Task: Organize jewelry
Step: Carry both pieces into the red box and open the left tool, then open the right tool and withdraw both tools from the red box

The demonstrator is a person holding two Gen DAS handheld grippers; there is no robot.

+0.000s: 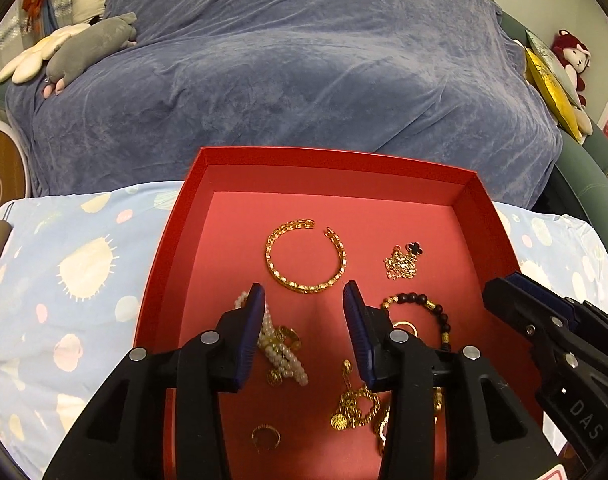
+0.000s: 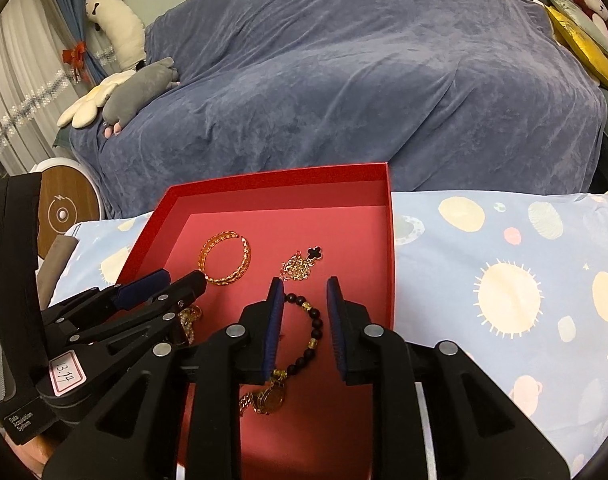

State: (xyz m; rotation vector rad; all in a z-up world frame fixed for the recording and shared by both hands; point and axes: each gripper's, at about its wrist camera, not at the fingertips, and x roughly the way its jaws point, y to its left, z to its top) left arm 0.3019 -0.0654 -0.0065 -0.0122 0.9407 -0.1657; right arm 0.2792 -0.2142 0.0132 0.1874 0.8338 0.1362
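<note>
A big sofa (image 1: 295,64) wears a blue-purple cover. Soft toys (image 2: 135,88) lie at its left end, yellow cushions (image 1: 552,88) at its right. White curtains (image 2: 11,92) hang left of it.

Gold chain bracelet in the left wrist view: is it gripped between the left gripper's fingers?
No: the gold chain bracelet lies loose on the red tray floor beyond the fingertips.
</note>
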